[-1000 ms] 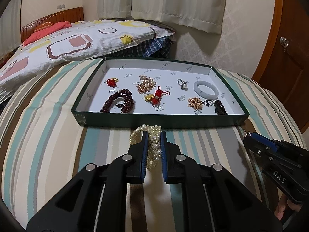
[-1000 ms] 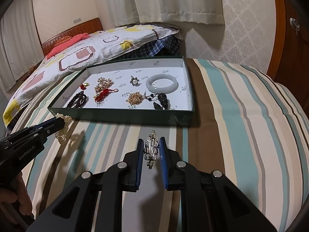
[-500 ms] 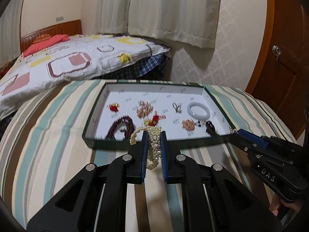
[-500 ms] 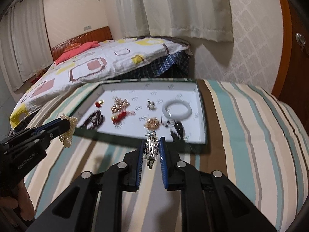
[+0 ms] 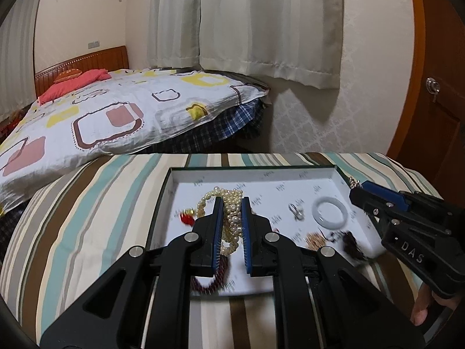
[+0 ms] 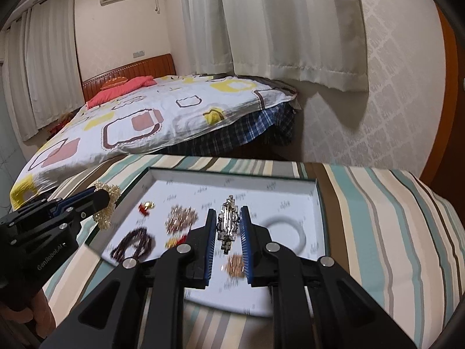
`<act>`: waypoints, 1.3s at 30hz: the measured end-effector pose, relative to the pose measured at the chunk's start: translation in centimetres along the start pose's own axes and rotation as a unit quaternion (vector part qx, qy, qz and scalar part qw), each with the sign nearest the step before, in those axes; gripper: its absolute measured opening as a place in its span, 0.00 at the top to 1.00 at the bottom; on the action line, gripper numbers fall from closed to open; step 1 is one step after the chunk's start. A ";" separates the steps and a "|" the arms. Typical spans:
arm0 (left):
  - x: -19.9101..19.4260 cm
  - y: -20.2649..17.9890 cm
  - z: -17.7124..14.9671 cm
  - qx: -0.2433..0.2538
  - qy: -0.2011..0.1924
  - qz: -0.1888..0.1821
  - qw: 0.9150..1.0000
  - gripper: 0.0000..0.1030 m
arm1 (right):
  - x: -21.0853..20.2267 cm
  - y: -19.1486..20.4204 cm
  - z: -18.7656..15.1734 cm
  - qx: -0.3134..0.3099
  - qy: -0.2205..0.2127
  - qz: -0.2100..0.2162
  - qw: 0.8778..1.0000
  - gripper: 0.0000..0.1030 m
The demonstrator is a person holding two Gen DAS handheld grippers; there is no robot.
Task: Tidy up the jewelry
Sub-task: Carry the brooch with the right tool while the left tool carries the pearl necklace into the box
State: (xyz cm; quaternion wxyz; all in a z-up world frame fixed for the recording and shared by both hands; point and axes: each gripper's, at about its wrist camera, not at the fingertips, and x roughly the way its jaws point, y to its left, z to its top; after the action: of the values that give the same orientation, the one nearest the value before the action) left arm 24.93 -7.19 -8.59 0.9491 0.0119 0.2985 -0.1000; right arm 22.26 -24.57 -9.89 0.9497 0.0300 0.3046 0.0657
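Left gripper (image 5: pixel 230 203): jaws clenched on a pearl bracelet (image 5: pixel 232 218), held in the air over the near-left part of the tray. One second ago the same piece hung above the striped bedspread (image 5: pixel 87 218), short of the tray's near wall.

Right gripper (image 6: pixel 229 215): jaws clenched on a silver brooch (image 6: pixel 228 226), now over the near-middle of the tray; one second ago it too was short of the near wall.

Judgement: both pieces have been carried in over the tray and are not yet set down; release into bare lining seems the step in hand.

Tray (image 5: pixel 252 169), green-walled, white-lined, resting on the bedspread. Contents, blurred by motion:
- dark red bead bracelet (image 6: pixel 133 244), near-left corner;
- gold chain cluster (image 6: pixel 235 264), near edge;
- red-and-gold charm (image 6: pixel 146 207), left side;
- gold-and-pearl brooch (image 6: pixel 181 218), centre-left;
- pale jade bangle (image 5: pixel 330 213), right side;
- small silver piece (image 5: pixel 296 210), beside the bangle.

Beyond the far edge: a bed with patterned quilt (image 5: pixel 116 110).
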 end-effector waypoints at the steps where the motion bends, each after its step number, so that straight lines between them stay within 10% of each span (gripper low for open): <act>1: 0.9 0.2 0.3 0.001 0.003 0.002 1.000 0.88 | 0.6 -0.1 0.3 0.000 0.000 0.000 1.000 0.83; 39: 15.9 2.7 2.5 0.002 0.145 0.037 0.989 0.87 | 13.5 -3.3 2.2 0.022 0.136 -0.008 0.990 0.83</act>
State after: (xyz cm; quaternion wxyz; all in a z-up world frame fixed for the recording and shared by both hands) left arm 39.69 -7.62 -15.67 0.8987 0.0395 0.4322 -0.0622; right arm 34.75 -25.94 -16.15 0.8992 0.0395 0.4323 0.0543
